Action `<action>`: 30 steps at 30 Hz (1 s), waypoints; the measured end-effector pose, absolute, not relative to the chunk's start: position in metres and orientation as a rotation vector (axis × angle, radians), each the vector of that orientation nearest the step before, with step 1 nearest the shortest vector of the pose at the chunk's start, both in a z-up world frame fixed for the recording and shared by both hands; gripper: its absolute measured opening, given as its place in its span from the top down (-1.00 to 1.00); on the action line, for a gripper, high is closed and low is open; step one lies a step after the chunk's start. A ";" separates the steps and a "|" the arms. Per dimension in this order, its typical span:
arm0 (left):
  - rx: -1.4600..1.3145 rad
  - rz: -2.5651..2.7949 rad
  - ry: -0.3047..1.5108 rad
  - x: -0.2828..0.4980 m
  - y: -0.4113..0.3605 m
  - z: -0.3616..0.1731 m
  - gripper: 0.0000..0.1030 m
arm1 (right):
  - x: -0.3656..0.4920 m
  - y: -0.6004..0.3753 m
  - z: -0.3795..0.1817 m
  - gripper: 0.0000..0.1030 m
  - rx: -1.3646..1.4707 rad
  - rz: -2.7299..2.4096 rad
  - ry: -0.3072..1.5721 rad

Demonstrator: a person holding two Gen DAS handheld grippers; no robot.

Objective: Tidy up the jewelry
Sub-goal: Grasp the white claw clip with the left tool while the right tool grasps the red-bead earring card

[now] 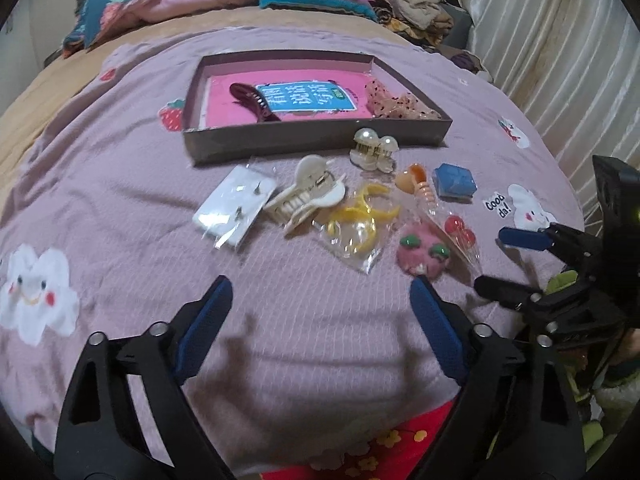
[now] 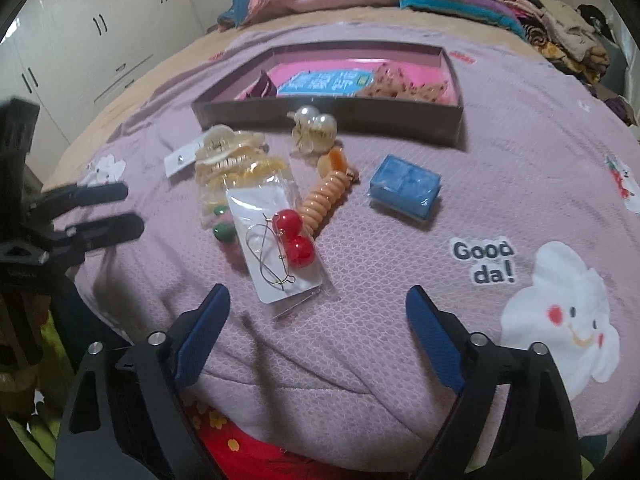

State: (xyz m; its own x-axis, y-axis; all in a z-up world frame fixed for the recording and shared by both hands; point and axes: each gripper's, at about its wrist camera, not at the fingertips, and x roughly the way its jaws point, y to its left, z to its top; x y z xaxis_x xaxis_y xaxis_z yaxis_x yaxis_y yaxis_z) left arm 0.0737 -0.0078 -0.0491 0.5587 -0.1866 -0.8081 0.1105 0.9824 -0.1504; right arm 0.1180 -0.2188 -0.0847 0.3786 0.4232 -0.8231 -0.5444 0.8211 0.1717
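Red earring card (image 2: 286,258) between open right hand-held gripper (image 2: 318,300) fingers.

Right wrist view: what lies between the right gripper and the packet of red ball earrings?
Only bare pink blanket; the open right gripper sits just short of the earring packet.
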 end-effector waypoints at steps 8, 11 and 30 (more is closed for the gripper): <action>-0.009 -0.204 0.977 0.104 -0.016 -0.051 -0.21 | 0.132 -0.205 -0.093 -0.33 -0.152 0.661 1.037; 0.010 -0.205 0.981 0.114 -0.018 -0.052 -0.01 | 0.138 -0.202 -0.095 -0.06 -0.143 0.677 1.042; 0.048 -0.235 1.020 0.161 -0.025 -0.062 0.36 | 0.146 -0.237 -0.076 0.27 0.012 0.667 1.004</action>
State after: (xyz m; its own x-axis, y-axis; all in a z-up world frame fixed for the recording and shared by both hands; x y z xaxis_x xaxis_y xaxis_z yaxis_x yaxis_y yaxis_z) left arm 0.1607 -0.0246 -0.0618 0.5005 -0.1721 -0.8485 0.2167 0.9737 -0.0698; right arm 0.1460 -0.2370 -0.0758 0.3575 0.5221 -0.7744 -0.5117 0.8031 0.3052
